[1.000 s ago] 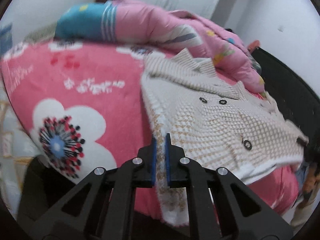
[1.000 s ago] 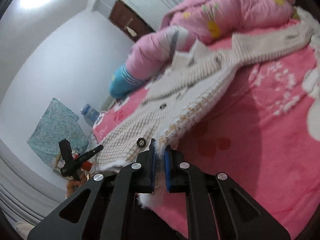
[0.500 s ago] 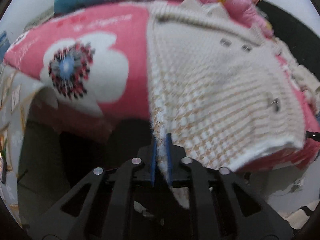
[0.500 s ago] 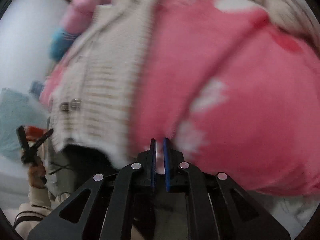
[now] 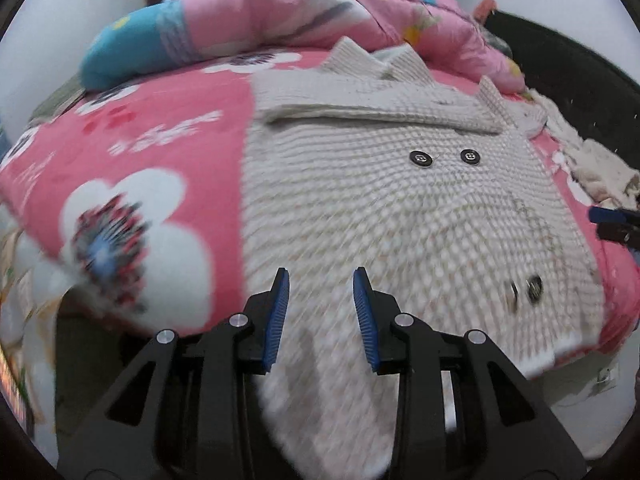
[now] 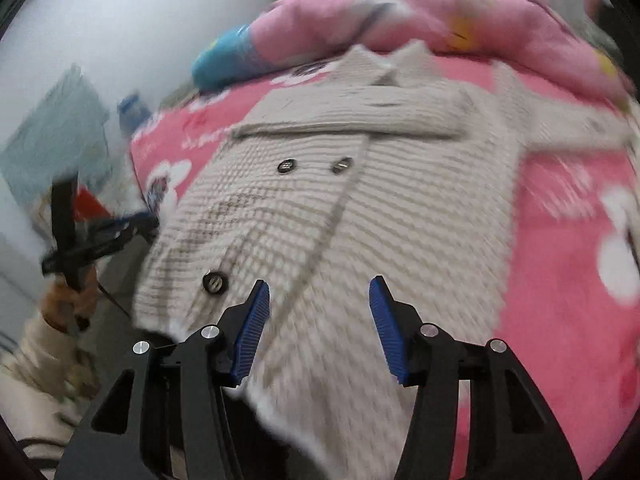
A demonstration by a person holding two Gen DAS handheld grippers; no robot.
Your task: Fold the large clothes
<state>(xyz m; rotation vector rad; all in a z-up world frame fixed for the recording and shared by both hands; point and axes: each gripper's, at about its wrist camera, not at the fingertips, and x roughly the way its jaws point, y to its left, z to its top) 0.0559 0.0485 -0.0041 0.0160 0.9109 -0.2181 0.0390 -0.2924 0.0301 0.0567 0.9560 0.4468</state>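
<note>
A cream knitted cardigan with dark buttons lies flat on the pink flowered bed sheet, its collar toward the far side and its hem hanging over the near edge. My left gripper hovers over the hem's left part. Its jaws are opening, with knit under the gap and the pads off it. My right gripper stands over the cardigan near its lower buttons. Its jaws are opening wider, and its pads do not press the fabric either. The left gripper also shows in the right wrist view, held by a hand.
A pink quilt with a blue end is bunched along the far side of the bed. Another pale garment lies at the right edge by a black frame. A teal cloth and a bottle stand beyond the bed.
Both grippers were shut on the cardigan's hem and drew it toward the bed's near edge. Both have now let go, and the cardigan lies spread out.
</note>
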